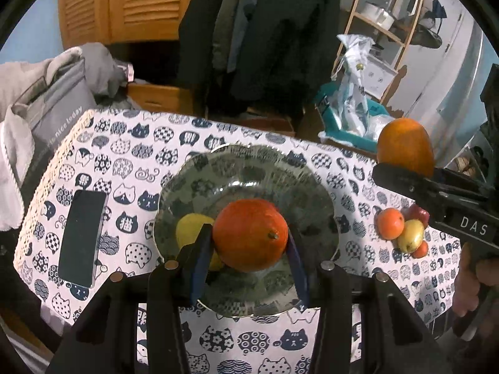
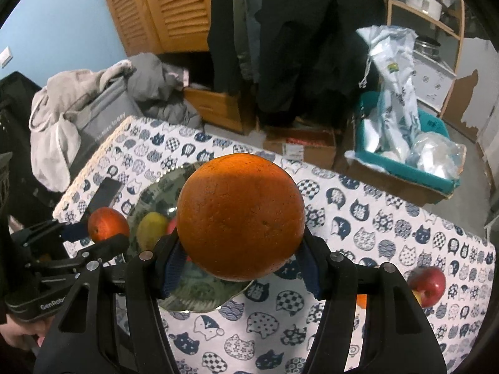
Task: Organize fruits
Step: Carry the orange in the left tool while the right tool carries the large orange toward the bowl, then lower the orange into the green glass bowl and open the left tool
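My left gripper [image 1: 249, 243] is shut on a reddish orange [image 1: 250, 234] and holds it over the patterned glass plate [image 1: 249, 168]. A yellow fruit [image 1: 190, 230] lies on the plate behind the left finger. My right gripper [image 2: 240, 249] is shut on a large orange [image 2: 240, 217] and holds it above the table, right of the plate [image 2: 156, 193]. The right gripper and its orange [image 1: 405, 145] also show in the left wrist view. The left gripper's orange [image 2: 107, 224] shows in the right wrist view.
A small pile of fruit [image 1: 402, 230] lies on the cat-print tablecloth [image 1: 124, 155] to the right, with a red apple [image 2: 428, 285]. A black phone [image 1: 81, 237] lies left of the plate. A grey bag [image 1: 53, 106] and a teal bin [image 2: 405, 162] stand beyond the table.
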`<state>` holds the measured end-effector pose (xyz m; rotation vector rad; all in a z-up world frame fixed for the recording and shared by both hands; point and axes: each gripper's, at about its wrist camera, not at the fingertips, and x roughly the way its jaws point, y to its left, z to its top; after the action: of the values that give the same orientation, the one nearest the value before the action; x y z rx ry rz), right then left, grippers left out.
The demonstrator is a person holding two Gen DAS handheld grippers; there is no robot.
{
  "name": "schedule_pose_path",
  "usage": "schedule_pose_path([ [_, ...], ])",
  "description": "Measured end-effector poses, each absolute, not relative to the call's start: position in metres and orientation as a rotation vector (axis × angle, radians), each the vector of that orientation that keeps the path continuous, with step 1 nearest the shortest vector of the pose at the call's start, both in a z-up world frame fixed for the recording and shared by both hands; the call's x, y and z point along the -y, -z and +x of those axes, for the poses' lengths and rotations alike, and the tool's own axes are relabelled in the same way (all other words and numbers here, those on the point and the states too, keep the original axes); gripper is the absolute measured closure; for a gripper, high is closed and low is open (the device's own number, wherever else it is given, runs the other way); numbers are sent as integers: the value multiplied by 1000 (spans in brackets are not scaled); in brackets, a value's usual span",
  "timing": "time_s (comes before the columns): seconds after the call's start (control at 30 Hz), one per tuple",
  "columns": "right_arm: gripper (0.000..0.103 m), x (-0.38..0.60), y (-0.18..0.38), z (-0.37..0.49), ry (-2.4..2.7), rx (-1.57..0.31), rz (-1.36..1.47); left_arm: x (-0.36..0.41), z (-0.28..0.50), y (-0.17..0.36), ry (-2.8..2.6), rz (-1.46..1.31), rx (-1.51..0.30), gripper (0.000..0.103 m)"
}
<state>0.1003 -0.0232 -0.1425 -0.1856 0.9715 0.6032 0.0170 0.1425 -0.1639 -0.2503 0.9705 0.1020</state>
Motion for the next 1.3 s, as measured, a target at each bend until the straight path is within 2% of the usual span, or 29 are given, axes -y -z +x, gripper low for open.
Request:
schedule_pose_path([
  [0.57, 40, 3, 197, 103, -620, -1092, -250, -149, 26, 219, -117, -297, -1120, 56],
  [0.9, 40, -3, 211, 103, -636, -1134, -250, -150, 29, 237, -116, -309, -1184, 56],
  [0.97, 40, -4, 213, 103, -639, -1140, -249, -151, 30, 240, -111, -324, -1191, 53],
  [1.1, 40, -4, 216, 105, -642, -1153, -243, -152, 29, 238, -118, -319, -1177, 35],
  [1.3, 40, -5, 223, 105, -650, -1183, -239, -157, 27, 236, -137, -316, -1180, 34],
])
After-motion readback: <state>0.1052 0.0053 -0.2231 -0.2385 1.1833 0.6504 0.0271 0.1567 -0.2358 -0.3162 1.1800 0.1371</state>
